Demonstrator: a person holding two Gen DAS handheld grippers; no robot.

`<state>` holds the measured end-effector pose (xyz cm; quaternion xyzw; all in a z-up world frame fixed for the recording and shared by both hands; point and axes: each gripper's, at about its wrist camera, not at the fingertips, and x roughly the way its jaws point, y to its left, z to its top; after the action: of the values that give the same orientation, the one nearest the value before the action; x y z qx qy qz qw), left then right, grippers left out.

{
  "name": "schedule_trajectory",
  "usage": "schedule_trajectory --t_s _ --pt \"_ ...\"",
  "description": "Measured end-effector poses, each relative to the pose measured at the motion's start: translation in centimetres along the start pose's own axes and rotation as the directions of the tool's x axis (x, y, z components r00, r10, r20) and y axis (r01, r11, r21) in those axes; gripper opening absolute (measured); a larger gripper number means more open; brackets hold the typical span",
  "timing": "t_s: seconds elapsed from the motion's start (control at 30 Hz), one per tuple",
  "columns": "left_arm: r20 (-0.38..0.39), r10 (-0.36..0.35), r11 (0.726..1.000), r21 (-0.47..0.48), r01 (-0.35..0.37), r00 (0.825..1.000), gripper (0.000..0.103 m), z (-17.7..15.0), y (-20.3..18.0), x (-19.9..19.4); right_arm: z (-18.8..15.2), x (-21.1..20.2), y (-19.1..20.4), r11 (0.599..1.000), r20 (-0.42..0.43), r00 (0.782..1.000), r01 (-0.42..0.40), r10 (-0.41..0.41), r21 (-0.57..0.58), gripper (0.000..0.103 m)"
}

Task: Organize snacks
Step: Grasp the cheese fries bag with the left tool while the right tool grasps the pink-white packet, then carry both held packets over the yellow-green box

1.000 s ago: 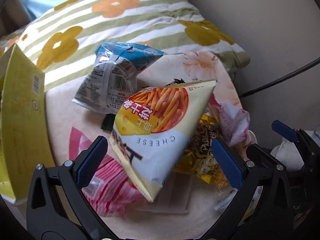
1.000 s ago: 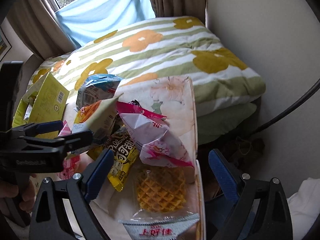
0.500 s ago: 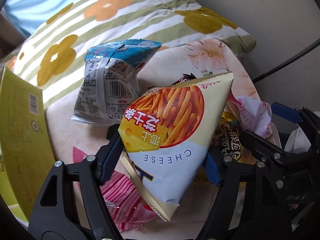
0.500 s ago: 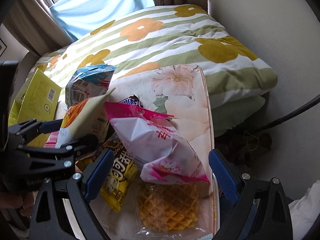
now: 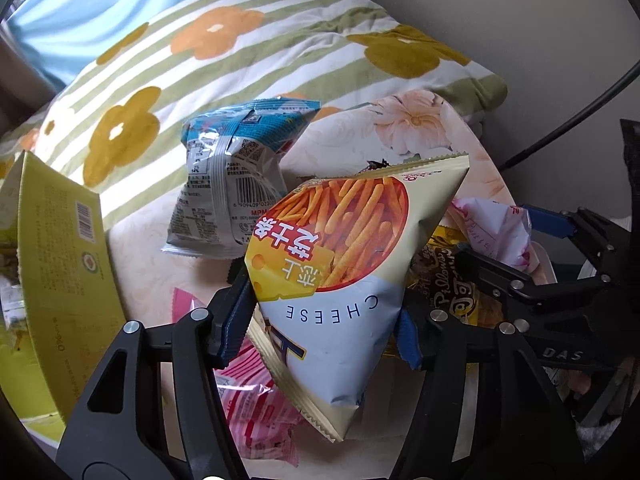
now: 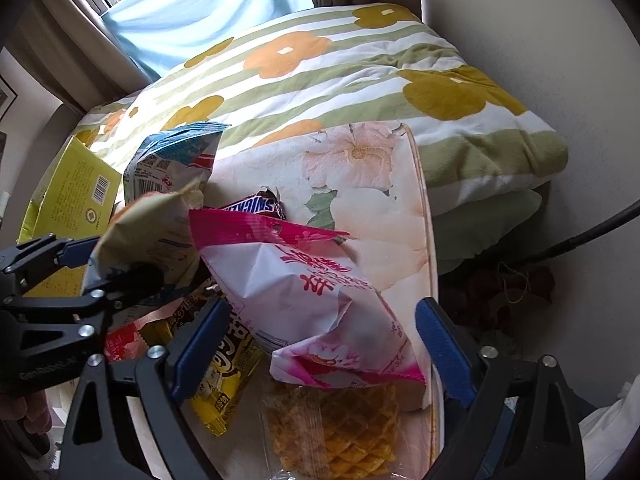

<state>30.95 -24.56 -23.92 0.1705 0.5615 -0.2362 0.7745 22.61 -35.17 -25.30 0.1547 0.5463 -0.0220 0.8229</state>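
Note:
My left gripper (image 5: 322, 330) is shut on the cheese-stick bag (image 5: 340, 272), a cream pack printed with orange sticks, and holds it over the floral tray (image 5: 416, 148). The same bag (image 6: 148, 232) shows from the side in the right wrist view, held by the left gripper (image 6: 120, 276). My right gripper (image 6: 320, 348) is open, its jaws on either side of a pink-and-white snack bag (image 6: 312, 300). Under that bag lie a waffle pack (image 6: 332, 436) and a yellow pillow-snack pack (image 6: 224, 376). A blue-and-silver bag (image 5: 236, 172) stands behind.
A yellow-green carton (image 5: 60, 280) stands open at the left. A Snickers bar (image 6: 256, 208) and a pink striped pack (image 5: 256, 408) lie on the tray. A flowered striped quilt (image 5: 224, 52) lies behind. A wall and a black cable (image 6: 580, 240) are at the right.
My left gripper closed on the cheese-stick bag and has lifted it. My right gripper moved forward around the pink-and-white bag, still open.

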Motion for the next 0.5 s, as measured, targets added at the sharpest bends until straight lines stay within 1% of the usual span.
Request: schedule_trajectory --t_s 0.17,0.23,0.3,0.33,0.4,0.5 --pt "0.007 0.003 1.000 -0.006 -0.003 1.000 0.057 -0.4 -0.1 -0.4 0.0 0.7 -0.3 0.999 -0.008 1.000 -0.029 0.029 0.012 0.078" --pt "0.007 0.004 1.000 -0.011 -0.004 1.000 0.057 -0.5 -0.2 -0.5 0.0 0.9 -0.5 0.999 -0.006 0.999 -0.041 0.041 0.020 0.072" --pt "0.010 0.004 1.000 -0.016 -0.003 1.000 0.057 -0.6 -0.2 -0.6 0.0 1.0 -0.8 0.998 -0.007 0.998 -0.059 0.059 0.035 0.063" --pt "0.012 0.004 1.000 -0.019 -0.004 1.000 0.057 -0.7 -0.2 -0.7 0.0 1.1 -0.9 0.997 -0.009 0.998 -0.067 0.067 0.041 0.061" --pt "0.016 0.006 1.000 -0.024 -0.005 1.000 0.057 -0.7 -0.3 -0.9 -0.1 1.1 -1.0 0.996 -0.011 0.997 -0.074 0.075 0.041 0.054" --pt "0.027 0.009 0.999 -0.036 -0.008 1.000 0.057 -0.9 -0.2 -1.3 -0.2 0.9 -0.9 0.997 -0.009 0.997 -0.074 0.075 0.029 0.049"
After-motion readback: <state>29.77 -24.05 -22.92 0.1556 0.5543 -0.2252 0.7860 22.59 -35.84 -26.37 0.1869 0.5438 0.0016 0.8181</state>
